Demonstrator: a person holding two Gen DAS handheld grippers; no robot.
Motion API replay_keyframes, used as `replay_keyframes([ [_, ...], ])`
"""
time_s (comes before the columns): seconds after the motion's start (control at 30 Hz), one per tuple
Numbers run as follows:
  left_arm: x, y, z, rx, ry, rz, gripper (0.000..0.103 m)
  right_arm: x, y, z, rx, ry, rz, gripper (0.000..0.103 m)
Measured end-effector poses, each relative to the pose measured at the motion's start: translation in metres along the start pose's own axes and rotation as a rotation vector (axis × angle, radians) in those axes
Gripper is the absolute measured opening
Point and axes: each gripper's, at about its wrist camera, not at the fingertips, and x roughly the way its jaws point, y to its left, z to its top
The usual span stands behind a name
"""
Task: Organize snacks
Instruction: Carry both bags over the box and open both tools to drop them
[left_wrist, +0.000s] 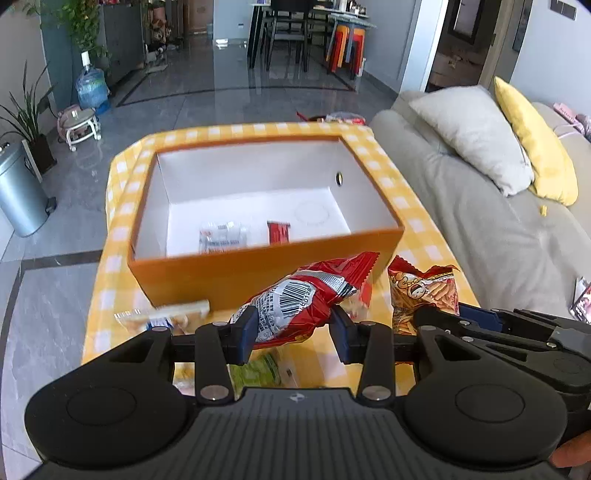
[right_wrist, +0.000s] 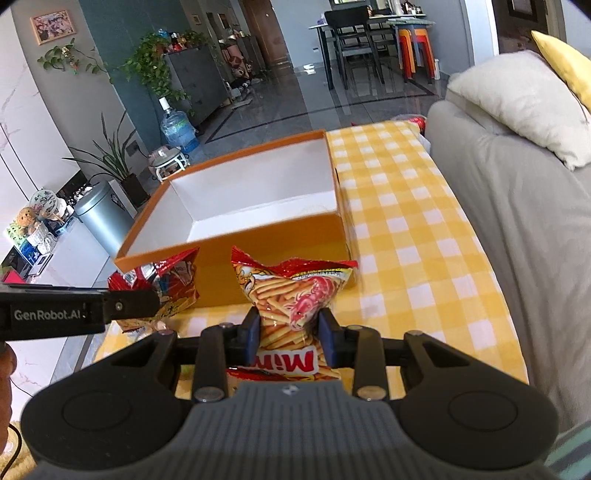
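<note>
Left wrist view: the left claw (left_wrist: 293, 325) grips a red and silver foil snack bag (left_wrist: 295, 301) before the orange cardboard box (left_wrist: 229, 273). Right claw (right_wrist: 290, 330) squeezes a red-topped bag of stick snacks (right_wrist: 291, 295).

I note a grey sofa (left_wrist: 491, 229) as my landmark. A light grey cushion (left_wrist: 476, 136) lies on it, with a yellow cushion (left_wrist: 535, 144) just beside and partly behind. Well apart from the sofa, across the glossy tiled floor (left_wrist: 229, 92), a silver pedal bin (left_wrist: 20, 192) stands. Beyond it I see a potted plant (left_wrist: 29, 122), a low white stool (left_wrist: 81, 127) and a blue water jug (left_wrist: 90, 86). Far beyond the sofa stand dark dining chairs (left_wrist: 284, 33) and stacked orange stools (left_wrist: 347, 44).
</note>
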Motion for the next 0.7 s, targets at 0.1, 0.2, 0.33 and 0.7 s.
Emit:
replay_keyframes([
  [0.1, -0.005, 0.004, 0.012, 0.009, -0.022, 0.007, 0.047, 0.001, 0.005, 0.013, -0.022, -0.017, 0.005, 0.030],
  [0.2, -0.009, 0.009, 0.026, 0.020, -0.043, 0.020, 0.047, 0.003, 0.010, 0.028, -0.041, -0.038, 0.012, 0.030],
  [0.33, -0.011, 0.014, 0.047, 0.031, -0.069, 0.035, 0.047, 0.007, 0.020, 0.051, -0.071, -0.067, 0.023, 0.030],
  [0.7, 0.008, 0.029, 0.101, 0.092, -0.109, 0.112, 0.047, 0.036, 0.052, 0.109, -0.164, -0.117, 0.055, 0.030],
])
